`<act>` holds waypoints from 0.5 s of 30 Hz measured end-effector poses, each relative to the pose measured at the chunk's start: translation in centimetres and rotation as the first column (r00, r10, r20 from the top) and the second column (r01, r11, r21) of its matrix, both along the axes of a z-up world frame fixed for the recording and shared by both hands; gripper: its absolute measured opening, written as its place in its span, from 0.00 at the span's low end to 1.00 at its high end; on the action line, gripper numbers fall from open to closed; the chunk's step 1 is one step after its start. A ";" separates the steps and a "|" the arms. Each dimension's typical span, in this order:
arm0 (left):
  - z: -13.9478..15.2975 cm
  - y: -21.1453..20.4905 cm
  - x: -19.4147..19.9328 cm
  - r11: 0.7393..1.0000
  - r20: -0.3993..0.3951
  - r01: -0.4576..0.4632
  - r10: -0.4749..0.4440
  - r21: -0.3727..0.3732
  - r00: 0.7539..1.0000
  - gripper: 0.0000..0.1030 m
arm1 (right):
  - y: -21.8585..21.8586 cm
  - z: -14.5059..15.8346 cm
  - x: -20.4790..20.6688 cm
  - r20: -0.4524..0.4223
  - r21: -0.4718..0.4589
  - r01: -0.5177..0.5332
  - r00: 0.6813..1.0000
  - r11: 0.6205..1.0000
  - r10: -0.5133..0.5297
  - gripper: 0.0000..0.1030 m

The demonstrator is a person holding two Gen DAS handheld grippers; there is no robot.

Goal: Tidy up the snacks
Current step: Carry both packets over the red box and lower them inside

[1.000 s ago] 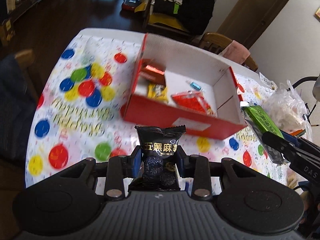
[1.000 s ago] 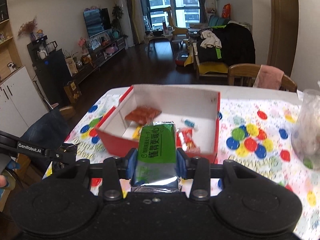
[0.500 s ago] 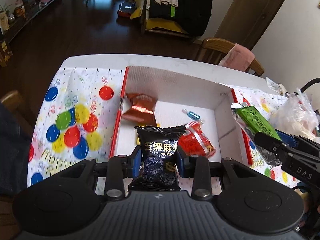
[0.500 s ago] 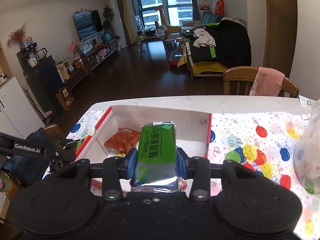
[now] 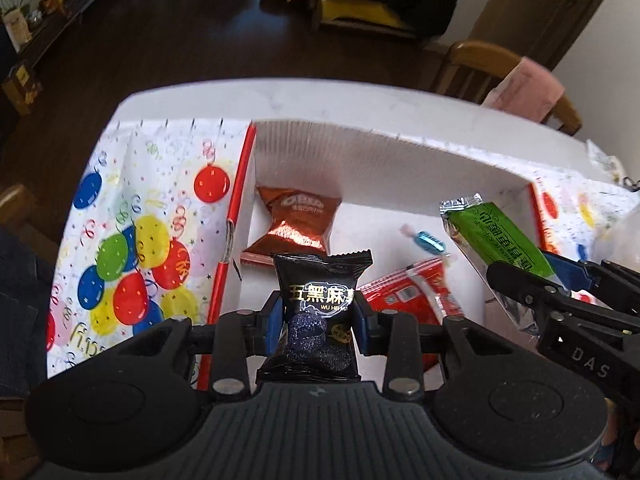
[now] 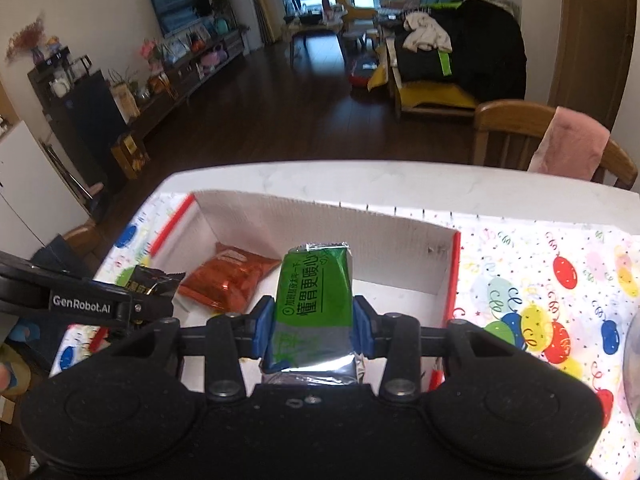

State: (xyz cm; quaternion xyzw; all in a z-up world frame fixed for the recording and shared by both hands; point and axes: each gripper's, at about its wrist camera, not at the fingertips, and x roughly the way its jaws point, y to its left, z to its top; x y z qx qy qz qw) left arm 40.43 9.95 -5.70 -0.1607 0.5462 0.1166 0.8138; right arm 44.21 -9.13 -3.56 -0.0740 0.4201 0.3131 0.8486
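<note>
While both packets hung above the open box, we kept each clamped so it could be let go straight into it. Our left gripper [image 5: 316, 322] had its fingers [image 5: 271, 320] closed on the small black foil snack packet with gold lettering [image 5: 320, 300], held upright by its lower half. Our right gripper [image 6: 314, 326] pinched the green and silver foil bar wrapper [image 6: 314, 300] the same way, its top free. Below lay the red-sided white cardboard box [image 5: 400, 156] on the counter's balloon-print tablecloth [image 5: 132, 216], already holding a copper-orange foil snack bag [image 5: 298, 224], a red plastic packet [image 5: 412, 292] and a small blue-wrapped candy [image 5: 430, 240]. We judged the gathering step nearly done, with only the release left. Compared with a second earlier, when the box sat ahead of us and slightly askew, its interior now filled the left view beneath the black packet, and the right view had closed in over the near wall.
</note>
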 end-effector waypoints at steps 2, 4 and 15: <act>-0.9 0.1 0.7 1.000 -0.027 -0.014 0.013 -0.006 1.000 0.33 | 0.5 -1.0 0.8 -0.018 -0.022 -0.007 1.000 1.000 0.007 0.39; -1.8 0.2 1.3 1.000 -0.050 -0.023 0.022 -0.012 0.998 0.33 | 1.0 -1.8 1.3 -0.040 -0.036 -0.014 0.999 0.999 0.012 0.39; -5.3 -0.1 3.8 1.000 -0.149 0.001 -0.001 -0.002 0.989 0.33 | 2.7 -5.4 2.9 -0.101 -0.104 -0.066 0.993 0.992 0.056 0.39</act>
